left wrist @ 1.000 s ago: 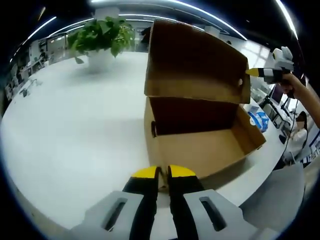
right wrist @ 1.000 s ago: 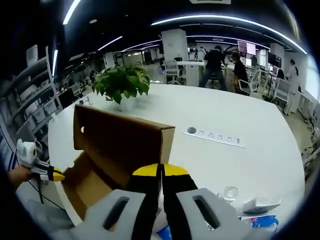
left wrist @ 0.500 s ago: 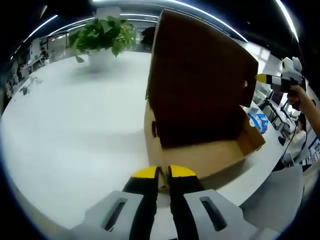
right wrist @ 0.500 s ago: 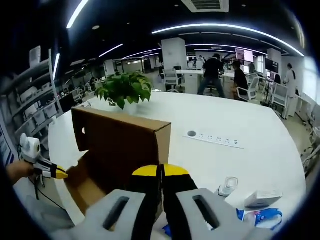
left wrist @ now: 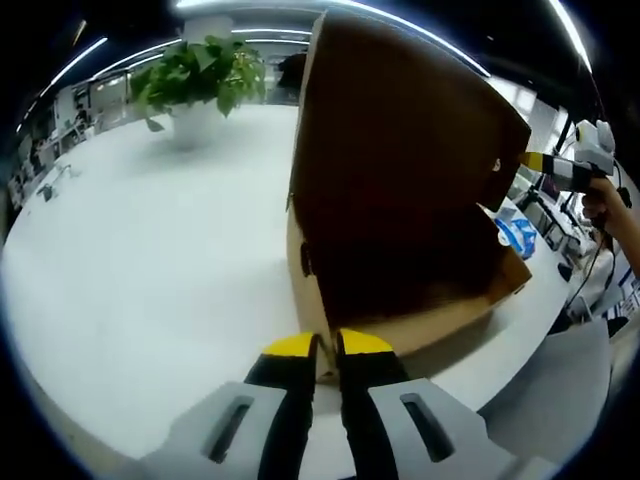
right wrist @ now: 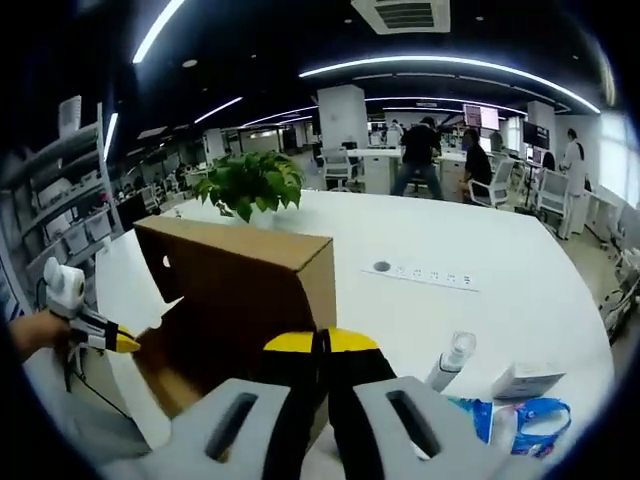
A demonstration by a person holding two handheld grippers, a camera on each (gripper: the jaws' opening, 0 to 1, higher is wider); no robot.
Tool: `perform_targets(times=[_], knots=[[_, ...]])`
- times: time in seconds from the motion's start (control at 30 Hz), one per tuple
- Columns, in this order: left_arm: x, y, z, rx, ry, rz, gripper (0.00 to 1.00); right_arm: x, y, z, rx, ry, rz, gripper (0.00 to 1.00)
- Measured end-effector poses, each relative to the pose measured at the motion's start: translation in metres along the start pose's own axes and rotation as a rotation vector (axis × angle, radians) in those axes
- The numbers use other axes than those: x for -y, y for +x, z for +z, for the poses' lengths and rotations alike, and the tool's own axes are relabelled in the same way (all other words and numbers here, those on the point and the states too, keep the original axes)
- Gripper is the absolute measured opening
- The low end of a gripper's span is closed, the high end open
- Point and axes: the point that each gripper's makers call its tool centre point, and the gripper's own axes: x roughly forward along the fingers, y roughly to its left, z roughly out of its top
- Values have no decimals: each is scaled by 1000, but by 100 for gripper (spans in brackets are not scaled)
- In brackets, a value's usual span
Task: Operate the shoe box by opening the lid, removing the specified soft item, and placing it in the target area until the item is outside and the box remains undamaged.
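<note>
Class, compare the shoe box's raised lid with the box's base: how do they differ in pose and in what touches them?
The lid stands tilted up over the opening, while the base rests flat on the white table. The left claw is shut on the base's near wall; the right claw is shut at the lid's edge. The lid's underside looks dark, the base's outer wall lighter. Both are brown cardboard.

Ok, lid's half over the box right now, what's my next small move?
Probably swing the lid further up with the right hand-held gripper, which looks shut on its edge. The lid leans over the shoe box and hides the inside, so no soft item can be seen. The left hand-held gripper looks clamped on the near wall to steady it.
</note>
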Motion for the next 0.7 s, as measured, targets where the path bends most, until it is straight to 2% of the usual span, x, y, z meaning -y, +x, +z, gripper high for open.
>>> perform_targets(times=[0.17, 0.23, 0.3, 0.4, 0.5, 0.7], knots=[[-1, -1, 3, 4, 19, 4, 5, -3, -5, -5, 3, -4, -4, 1], [-2, -4, 8, 22, 20, 11, 3, -4, -7, -7, 4, -20, -5, 1], [-3, -9, 18, 49, 15, 13, 2, -5, -9, -9, 6, -32, -6, 1], [-2, -14, 32, 79, 11, 10, 6, -7, -11, -11, 2, -67, -8, 1], [-2, -19, 43, 99, 36, 20, 7, -8, -12, -13, 2, -85, -12, 1], [-3, -33, 75, 161, 97, 43, 10, -9, -15, -16, -1, -91, -7, 1]])
